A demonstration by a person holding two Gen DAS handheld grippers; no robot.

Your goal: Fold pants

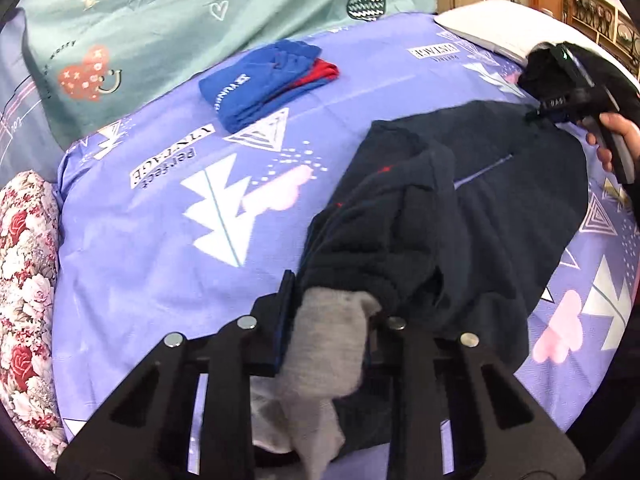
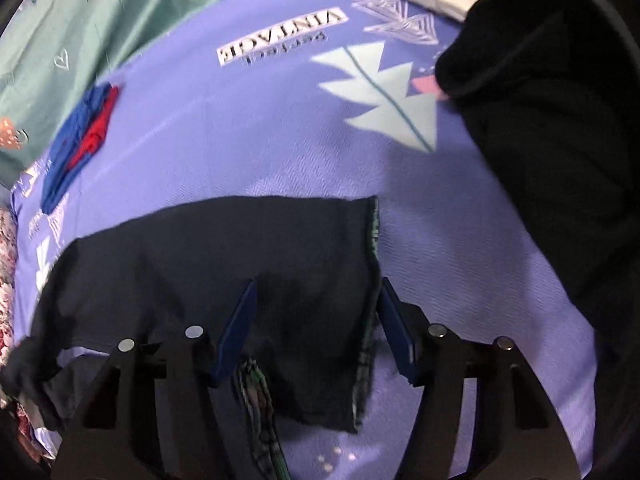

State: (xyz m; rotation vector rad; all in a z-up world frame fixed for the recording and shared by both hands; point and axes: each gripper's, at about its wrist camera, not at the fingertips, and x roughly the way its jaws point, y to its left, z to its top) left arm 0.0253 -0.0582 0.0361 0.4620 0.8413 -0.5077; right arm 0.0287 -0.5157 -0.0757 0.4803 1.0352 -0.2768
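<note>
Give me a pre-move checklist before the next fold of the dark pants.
1. Left gripper shut on the dark pants, grey lining bunched in the jaws: ok.
2. Right gripper gripping fabric: not ok, jaws open astride the pants edge.
3. Pants lying flat: not ok, bunched near the left gripper.
4. Folded blue and red clothes away from the pants: ok.
5. Black garment off the pants: ok in the right wrist view.

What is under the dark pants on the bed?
Under the dark pants lies the purple bedsheet, showing all round them. The sheet's pattern beneath them is covered. The left gripper pinches their grey-lined end.
</note>
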